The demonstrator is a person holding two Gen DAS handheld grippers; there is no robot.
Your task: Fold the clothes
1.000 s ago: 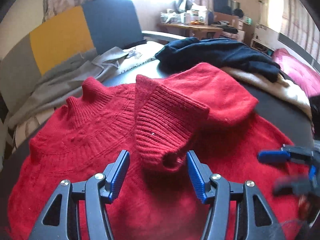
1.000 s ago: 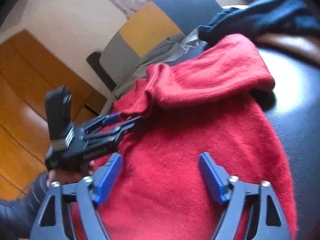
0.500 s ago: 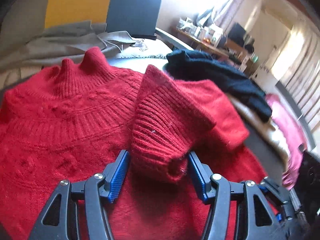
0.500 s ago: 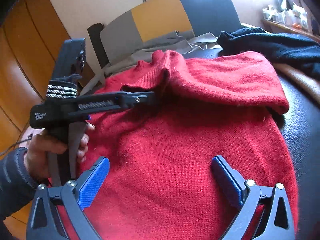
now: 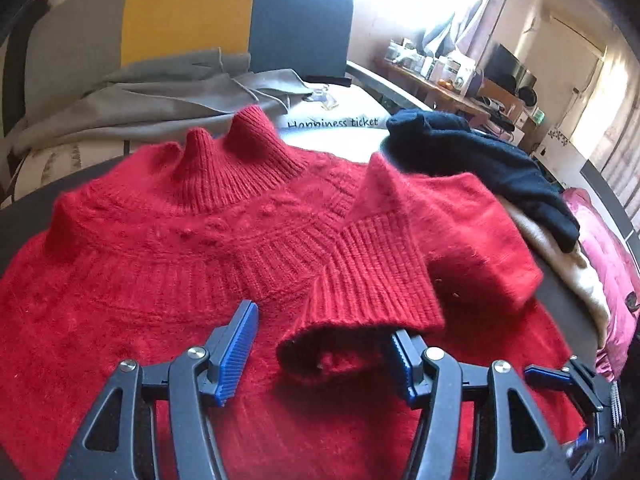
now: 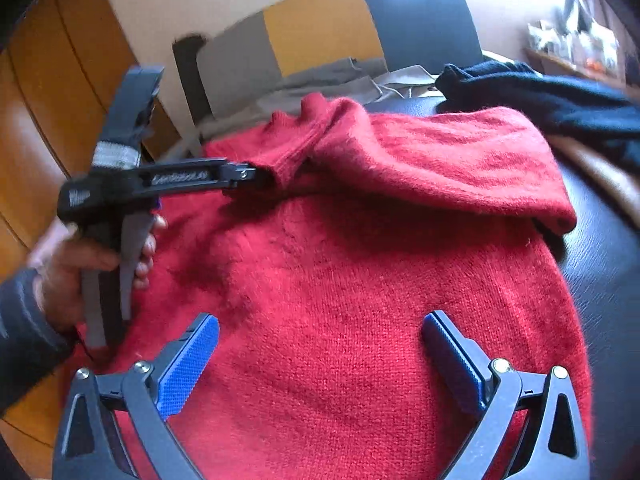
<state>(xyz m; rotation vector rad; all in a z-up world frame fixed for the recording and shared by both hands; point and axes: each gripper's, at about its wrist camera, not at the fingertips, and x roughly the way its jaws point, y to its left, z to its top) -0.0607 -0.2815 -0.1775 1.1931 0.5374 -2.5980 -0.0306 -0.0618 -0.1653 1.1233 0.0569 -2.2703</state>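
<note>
A red knit sweater point(image 5: 168, 280) lies spread on a dark table point(image 6: 600, 264), collar point(image 5: 240, 168) at the far side. One sleeve point(image 5: 460, 232) is folded across the chest. Its ribbed cuff point(image 5: 372, 280) rests between the fingers of my left gripper point(image 5: 320, 350), which is open; the cuff's edge drapes over the right finger. In the right wrist view a hand holds the left gripper point(image 6: 248, 174) with its tips at the cuff. My right gripper point(image 6: 320, 360) is open above the sweater's lower body point(image 6: 340, 320), holding nothing. It also shows low on the right, the right gripper point(image 5: 568, 384).
A navy garment point(image 5: 480, 160), a beige one point(image 5: 568, 264) and a pink one point(image 5: 608, 248) are piled at the table's right. A grey garment point(image 5: 160, 104) lies on a chair with a yellow panel point(image 5: 188, 12) behind. A cluttered desk point(image 5: 452, 80) stands far right.
My left gripper has swung left and its fingers stand wider around the cuff, which now overlaps the right finger. The right gripper has backed off a little over the sweater's body.
</note>
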